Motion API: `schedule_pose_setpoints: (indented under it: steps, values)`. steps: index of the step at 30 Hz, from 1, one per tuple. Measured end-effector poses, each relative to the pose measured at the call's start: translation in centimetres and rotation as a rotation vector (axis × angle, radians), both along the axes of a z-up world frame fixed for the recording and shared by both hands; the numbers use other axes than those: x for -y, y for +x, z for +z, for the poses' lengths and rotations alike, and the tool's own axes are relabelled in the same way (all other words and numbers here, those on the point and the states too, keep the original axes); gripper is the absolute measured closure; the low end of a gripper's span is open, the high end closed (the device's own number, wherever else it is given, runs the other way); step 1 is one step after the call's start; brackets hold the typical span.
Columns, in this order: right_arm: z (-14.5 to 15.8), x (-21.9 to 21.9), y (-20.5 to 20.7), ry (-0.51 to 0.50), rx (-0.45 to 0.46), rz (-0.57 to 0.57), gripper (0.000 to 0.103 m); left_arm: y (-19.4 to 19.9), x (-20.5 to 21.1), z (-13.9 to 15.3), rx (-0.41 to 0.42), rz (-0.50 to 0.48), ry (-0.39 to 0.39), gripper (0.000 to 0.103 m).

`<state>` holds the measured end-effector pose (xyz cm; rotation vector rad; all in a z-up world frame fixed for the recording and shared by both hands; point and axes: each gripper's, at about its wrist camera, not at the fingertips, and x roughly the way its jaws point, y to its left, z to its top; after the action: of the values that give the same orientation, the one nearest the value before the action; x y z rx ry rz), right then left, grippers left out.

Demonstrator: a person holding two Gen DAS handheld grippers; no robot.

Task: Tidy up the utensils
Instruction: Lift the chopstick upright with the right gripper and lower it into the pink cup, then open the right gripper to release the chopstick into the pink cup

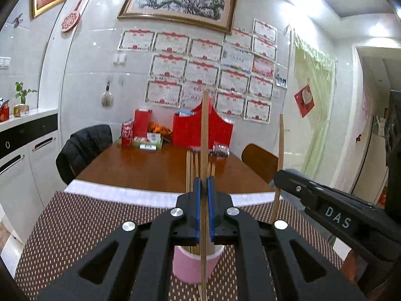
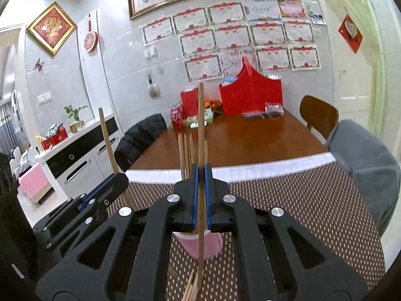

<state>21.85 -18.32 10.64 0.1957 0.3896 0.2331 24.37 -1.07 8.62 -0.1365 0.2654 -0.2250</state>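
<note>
My left gripper (image 1: pixel 204 183) is shut on one wooden chopstick (image 1: pixel 205 130) that stands upright between its blue pads. Below it a pink cup (image 1: pixel 193 266) holds several chopsticks (image 1: pixel 191 165). My right gripper (image 2: pixel 201 170) is shut on another upright chopstick (image 2: pixel 200 125), above the same pink cup (image 2: pixel 208 245), which appears tilted in this view. Loose chopsticks (image 2: pixel 190 286) lie on the mat in front of the cup. Each gripper shows in the other's view: the right one (image 1: pixel 325 205) at the right, the left one (image 2: pixel 100 195) at the left, each with its chopstick.
A brown dotted placemat (image 1: pixel 87 225) covers the near end of a wooden table (image 1: pixel 150 168). At the far end stand a red box (image 1: pixel 200 130), a cola can (image 1: pixel 127 133) and small packets. Chairs (image 1: pixel 82 148) flank the table. A white cabinet (image 1: pixel 22 160) is at the left.
</note>
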Motion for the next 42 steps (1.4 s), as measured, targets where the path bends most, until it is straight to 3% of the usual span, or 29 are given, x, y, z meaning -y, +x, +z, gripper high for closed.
schedule_pose_setpoints:
  steps: [6,17,23,33,42]
  values:
    - [1.5,-0.4,2.5,-0.009,0.034,-0.009,0.098,2.3,-0.5,1.6,0.031,-0.004,-0.035,0.097]
    - [2.2,-0.4,7.3,-0.001,0.053,-0.022,0.098,6.6,-0.3,2.1,0.043,0.021,-0.006,0.097]
    - [-0.8,-1.2,9.4,-0.012,-0.009,0.011,0.098,8.4,-0.1,-0.5,-0.027,0.014,0.033,0.097]
    - [-6.6,-2.2,10.2,-0.045,-0.200,0.080,0.098,9.7,0.1,-5.3,-0.152,-0.008,0.094,0.097]
    - [-7.3,-1.8,9.0,-0.047,-0.251,0.094,0.097,9.1,-0.5,-5.9,-0.195,-0.044,0.100,0.096]
